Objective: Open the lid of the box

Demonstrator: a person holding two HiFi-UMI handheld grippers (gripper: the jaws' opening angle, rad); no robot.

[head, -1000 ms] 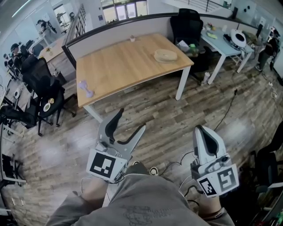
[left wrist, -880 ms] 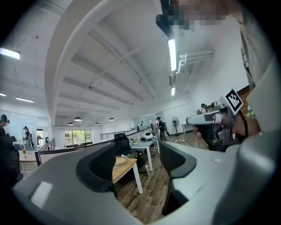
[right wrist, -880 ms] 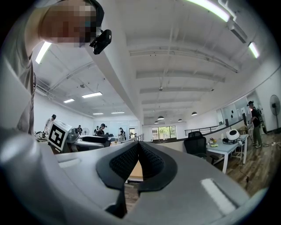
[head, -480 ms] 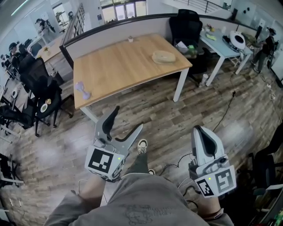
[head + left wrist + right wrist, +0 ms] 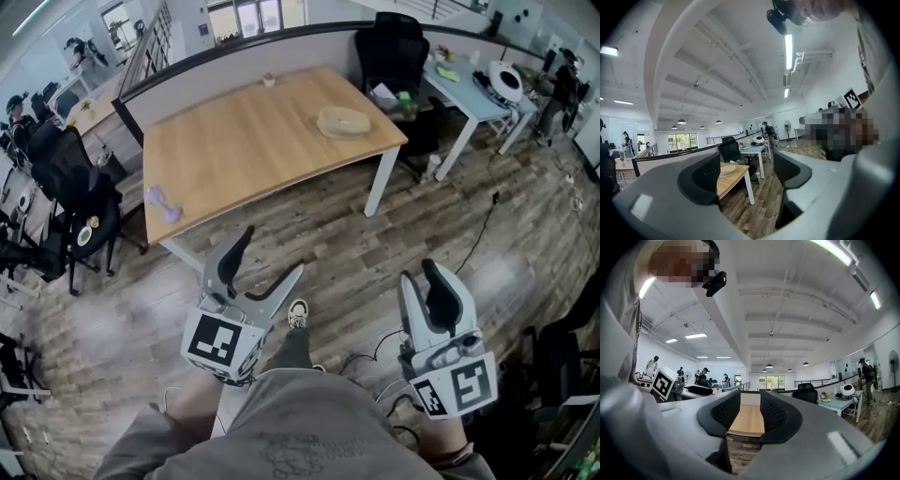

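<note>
The box (image 5: 343,122) is a round, flat, tan container with its lid on, lying near the right end of the wooden table (image 5: 244,141); the left gripper view shows it on the table corner (image 5: 726,169). Both grippers are held over the floor, well short of the table. My left gripper (image 5: 272,251) stands open with nothing between its jaws (image 5: 745,173). My right gripper (image 5: 420,272) is opening its jaws and holds nothing; in the right gripper view (image 5: 746,411) only the tabletop (image 5: 746,422) shows through the gap.
A purple dumbbell-shaped object (image 5: 159,202) lies at the table's left edge and a small item (image 5: 268,82) at its far edge. Black office chairs (image 5: 394,52) and a pale blue desk (image 5: 473,89) stand to the right. Cables (image 5: 483,234) run across the wood floor.
The right gripper's jaws have gone from shut to parted. The person has stepped forward, a shoe now showing on the floor, and the table sits slightly further left in the head view.
</note>
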